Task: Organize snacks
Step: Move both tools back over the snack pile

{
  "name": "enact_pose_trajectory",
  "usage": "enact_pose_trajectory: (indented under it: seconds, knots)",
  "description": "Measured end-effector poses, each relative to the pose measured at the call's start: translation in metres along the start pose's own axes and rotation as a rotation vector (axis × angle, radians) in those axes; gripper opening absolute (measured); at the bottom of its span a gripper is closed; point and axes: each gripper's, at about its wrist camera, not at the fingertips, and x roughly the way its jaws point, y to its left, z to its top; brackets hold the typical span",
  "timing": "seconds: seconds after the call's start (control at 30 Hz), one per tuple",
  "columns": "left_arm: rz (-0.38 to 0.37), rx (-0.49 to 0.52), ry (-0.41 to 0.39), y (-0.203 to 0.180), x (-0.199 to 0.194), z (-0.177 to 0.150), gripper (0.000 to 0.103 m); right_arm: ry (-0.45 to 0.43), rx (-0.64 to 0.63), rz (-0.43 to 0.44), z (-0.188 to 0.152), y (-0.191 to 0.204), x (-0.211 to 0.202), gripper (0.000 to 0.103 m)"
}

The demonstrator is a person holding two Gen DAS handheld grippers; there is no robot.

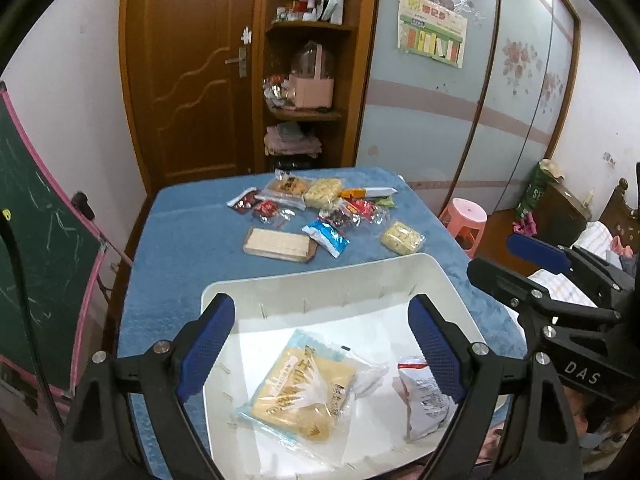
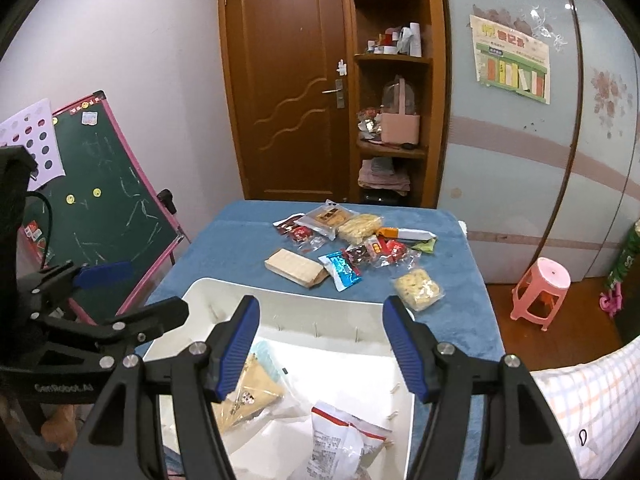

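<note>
A white bin (image 1: 320, 284) (image 2: 280, 300) sits at the near edge of a blue-covered table (image 1: 180, 264) (image 2: 224, 240). Inside lie a yellow snack pack (image 1: 304, 384) (image 2: 256, 392) and a white-and-red packet (image 1: 424, 400) (image 2: 344, 448). Several loose snacks lie beyond the bin: a wafer pack (image 1: 278, 244) (image 2: 298, 268), a blue packet (image 1: 326, 238) (image 2: 342, 270) and a noodle block (image 1: 402, 237) (image 2: 418, 290). My left gripper (image 1: 320, 352) is open above the bin. My right gripper (image 2: 320, 348) is open above the bin, empty.
A green chalkboard (image 1: 36, 208) (image 2: 108, 200) stands left of the table. A pink stool (image 1: 466, 220) (image 2: 540, 292) stands to the right. A wooden door (image 2: 288, 80) and shelf unit (image 2: 394, 92) lie behind. A checked bedcover (image 2: 580, 408) is at the near right.
</note>
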Motion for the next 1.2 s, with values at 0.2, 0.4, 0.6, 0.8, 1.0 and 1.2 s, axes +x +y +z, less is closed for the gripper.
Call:
enact_pose_trajectory:
  seconds: [0.2,0.4,0.6,0.8,1.0,1.2]
  knots:
    - [0.015,-0.033,0.069,0.010,0.010,0.027,0.088,0.042,0.050,0.038,0.019,-0.020,0.000,0.065]
    - [0.061,-0.018,0.042,0.010,0.001,0.065,0.088,-0.010,0.015,0.001,0.063,-0.045,-0.021,0.065]
    - [0.085,0.014,0.027,0.005,-0.004,0.110,0.088,-0.062,-0.025,-0.021,0.115,-0.068,-0.040,0.065]
    - [0.111,0.051,-0.002,-0.003,-0.006,0.154,0.088,-0.070,-0.107,-0.088,0.156,-0.081,-0.041,0.065]
    - [0.105,0.038,0.038,-0.008,0.028,0.182,0.088,-0.018,-0.113,-0.139,0.174,-0.107,-0.008,0.065]
    - [0.111,0.074,0.136,-0.022,0.098,0.182,0.088,0.098,-0.091,-0.154,0.167,-0.143,0.055,0.065]
